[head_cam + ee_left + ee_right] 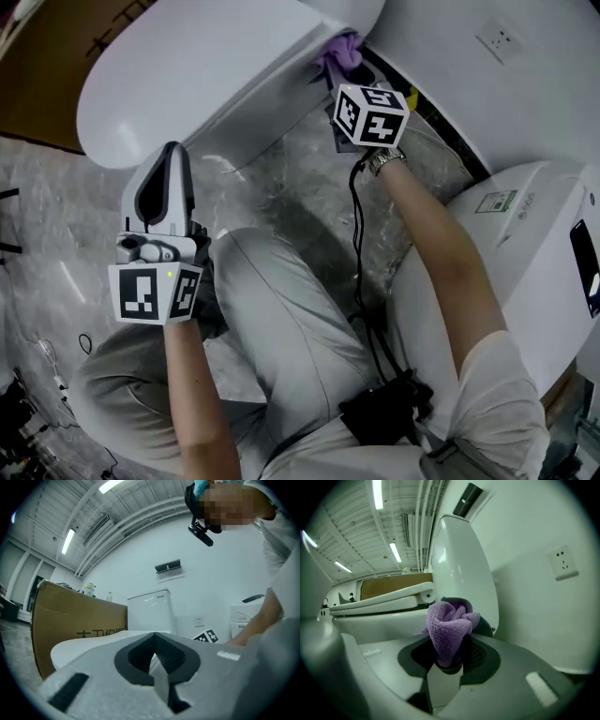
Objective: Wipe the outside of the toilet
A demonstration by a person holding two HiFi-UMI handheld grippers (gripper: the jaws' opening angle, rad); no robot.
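The person crouched on the grey marble-patterned floor (281,187) beside the white ceramic toilet (206,66), a gripper in each hand.

The right gripper (349,82) reached up to the rear of the toilet, where the bowl met the tall white cistern (461,569). Its jaws were clamped narrow on a bunched purple terry cloth (342,52). In the right gripper view the cloth (447,625) rose in a folded tuft out of that gripper (461,609). The closed seat and lid (379,604) lay to the left and the cistern stood just behind. From the head view the cloth seemed to be pressed against the porcelain under the back of the lid, though actual contact was hard to confirm. A black cable (358,244) hung from this gripper down along the forearm.

The left gripper (172,155) was held lower and well apart from the cloth, pointing at the front curve of the lid. In its own view the left gripper (154,637) had its jaws drawn together at the tips, with nothing between them.

A white wall socket (499,39) sat on the white wall to the right of the cistern. A second white fixture with a green-printed label (525,234) stood near the person's right arm. A brown cardboard box (70,616) stood beyond the toilet on the left.
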